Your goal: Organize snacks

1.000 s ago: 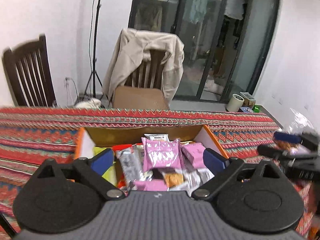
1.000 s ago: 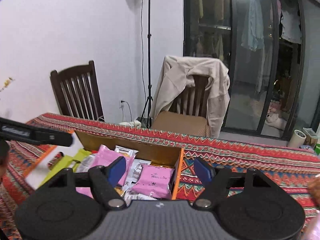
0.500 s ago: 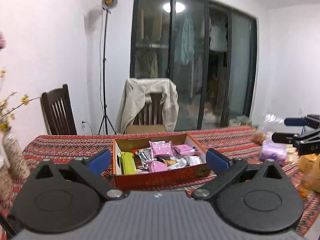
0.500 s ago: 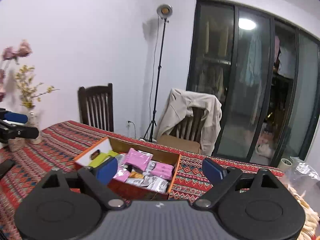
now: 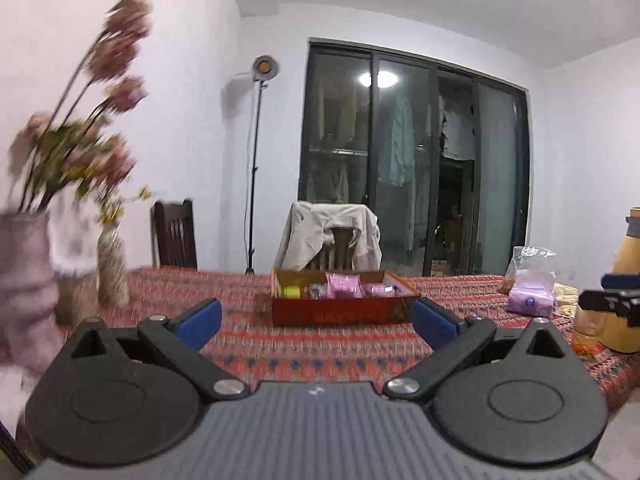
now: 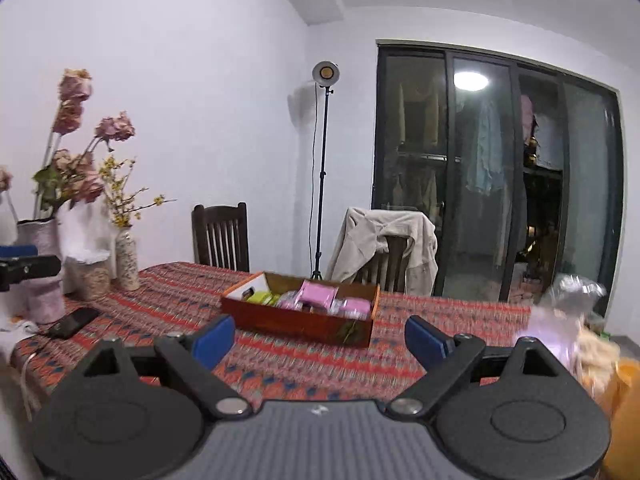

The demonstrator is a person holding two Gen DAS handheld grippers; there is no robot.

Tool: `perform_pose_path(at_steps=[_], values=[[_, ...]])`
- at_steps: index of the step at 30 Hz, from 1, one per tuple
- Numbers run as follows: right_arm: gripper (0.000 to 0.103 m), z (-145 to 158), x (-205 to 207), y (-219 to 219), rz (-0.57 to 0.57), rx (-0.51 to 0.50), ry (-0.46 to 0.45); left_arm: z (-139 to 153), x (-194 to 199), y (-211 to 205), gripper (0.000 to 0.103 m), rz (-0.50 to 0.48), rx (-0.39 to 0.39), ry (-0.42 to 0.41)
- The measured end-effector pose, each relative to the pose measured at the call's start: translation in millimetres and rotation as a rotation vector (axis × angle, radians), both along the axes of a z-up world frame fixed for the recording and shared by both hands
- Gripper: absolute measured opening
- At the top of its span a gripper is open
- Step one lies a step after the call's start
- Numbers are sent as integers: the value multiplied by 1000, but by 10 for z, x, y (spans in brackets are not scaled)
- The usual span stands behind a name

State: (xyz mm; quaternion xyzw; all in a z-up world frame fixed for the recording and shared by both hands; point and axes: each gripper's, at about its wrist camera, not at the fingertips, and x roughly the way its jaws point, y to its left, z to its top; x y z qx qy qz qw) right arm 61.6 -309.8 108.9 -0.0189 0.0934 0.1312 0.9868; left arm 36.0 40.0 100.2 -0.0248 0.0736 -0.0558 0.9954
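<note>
Snack packets are seen gathered in an open cardboard box (image 5: 340,312) on a patterned tablecloth (image 6: 280,360), while the left gripper (image 5: 316,316) and right gripper (image 6: 320,338) are held wide apart, empty.

In the left wrist view the dried flowers (image 5: 100,120) and pale vase (image 5: 24,280) at the table's left edge smear into blur. The packets in the snack box (image 5: 340,312) are too small to tell apart. In the right wrist view the clear bag (image 6: 568,320) at the table's right edge is blurred.
</note>
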Motion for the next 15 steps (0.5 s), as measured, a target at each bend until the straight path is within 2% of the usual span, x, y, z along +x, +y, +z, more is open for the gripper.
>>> perform_pose_path(at_steps=[3,6,8,11,15], values=[[103,-271,-385,39,-20,13,-20,-276,-267,56,103,35,-26,23],[103,-575,-706,182,-67,-3,-69,-522,-364,19,103,76,-21,59],[103,-742,-828,298,-67,-15,-75,-693,-396,-55,103,60,13,78],[103,-946,-853,494,-8,-16,-48,-880,-350,-208,103,68,91,96],[103,-1143,-703,772,-28,-17,1,-1014,-316,-294,103,79,76,114]])
